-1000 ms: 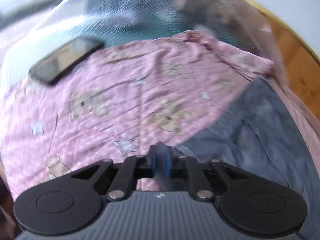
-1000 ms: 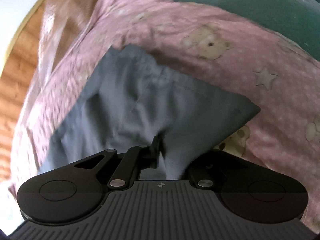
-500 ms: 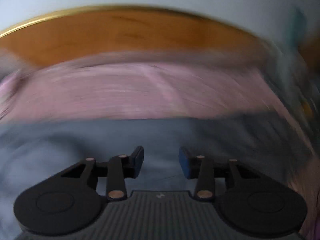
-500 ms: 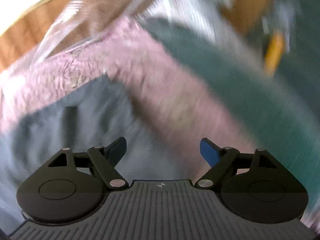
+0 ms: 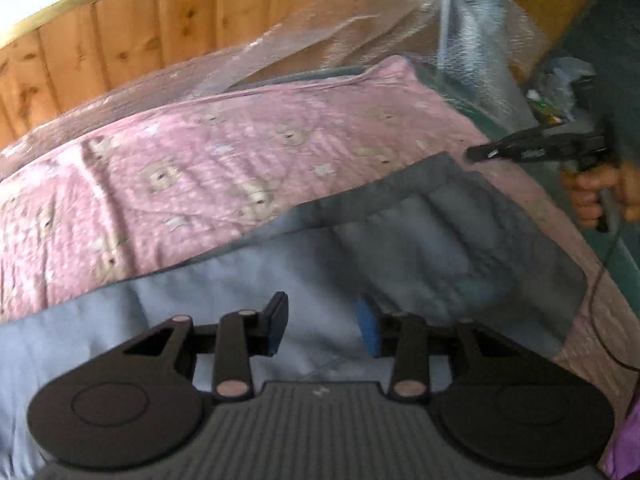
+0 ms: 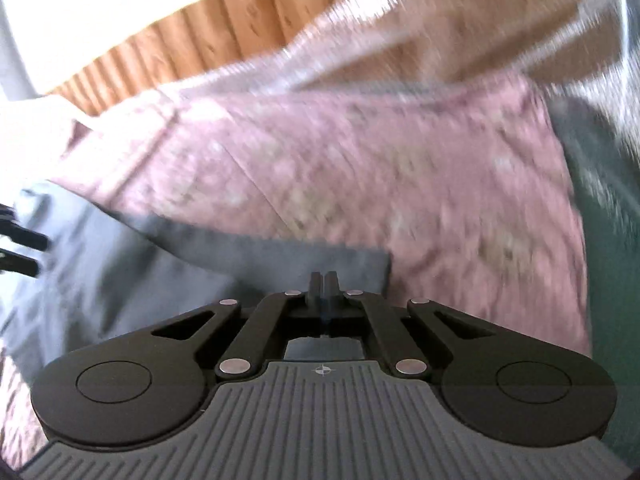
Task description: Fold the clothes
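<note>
No text, label, brand name or number can be read in either view. The left gripper has a small pale mark on its ridged grey body, too blurred to make out, and the right gripper has a small round crosshair sign in the same spot. In the left view, the side of the right gripper bears a pale smudge, perhaps lettering, that is unreadable.

Grey garment flat on pink bedsheet (bear print)
</note>
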Available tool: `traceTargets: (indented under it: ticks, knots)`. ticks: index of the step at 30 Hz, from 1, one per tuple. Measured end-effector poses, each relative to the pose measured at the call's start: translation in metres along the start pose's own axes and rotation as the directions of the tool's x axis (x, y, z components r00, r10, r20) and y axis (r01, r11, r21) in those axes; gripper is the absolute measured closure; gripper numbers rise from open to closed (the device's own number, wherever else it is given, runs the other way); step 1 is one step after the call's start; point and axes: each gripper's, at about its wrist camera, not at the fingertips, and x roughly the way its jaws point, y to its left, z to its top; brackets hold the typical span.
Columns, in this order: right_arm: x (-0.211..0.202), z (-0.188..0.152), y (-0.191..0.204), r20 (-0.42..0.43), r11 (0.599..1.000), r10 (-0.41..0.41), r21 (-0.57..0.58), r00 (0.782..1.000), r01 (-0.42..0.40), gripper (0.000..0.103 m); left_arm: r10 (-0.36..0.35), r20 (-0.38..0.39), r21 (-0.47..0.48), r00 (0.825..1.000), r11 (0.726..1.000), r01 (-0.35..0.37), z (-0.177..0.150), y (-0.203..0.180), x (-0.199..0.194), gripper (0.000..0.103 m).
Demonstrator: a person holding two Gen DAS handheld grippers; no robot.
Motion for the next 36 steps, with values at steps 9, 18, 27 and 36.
traceTargets:
  ticks: [9, 18, 27, 36]
  knots:
    - [0.027, 0.007, -0.027, -0.113, 0.998, 0.057, -0.029, 0.992, -0.06, 0.059, 0.126, -0.015, 0.322, 0.992, 0.94, -0.115, 0.031, 0.002, 0.073, 0.047]
    - [0.009, 0.011, 0.002, -0.054, 0.983, 0.067, -0.166, 0.996, -0.075, 0.103, 0.138, -0.033, 0.446, 0.99, 0.889, -0.109, 0.019, 0.005, 0.094, 0.088]
    - [0.037, 0.0, -0.02, -0.194, 0.981, 0.076, -0.163, 0.978, -0.109, 0.057, 0.047, -0.04, 0.472, 0.998, 0.881, -0.023, 0.028, 0.01, 0.093, 0.051]
    - [0.019, 0.013, -0.011, -0.156, 0.966, 0.08, -0.23, 0.985, -0.115, 0.102, 0.037, -0.045, 0.488, 0.998, 0.873, -0.01, 0.023, 0.015, 0.089, 0.098]
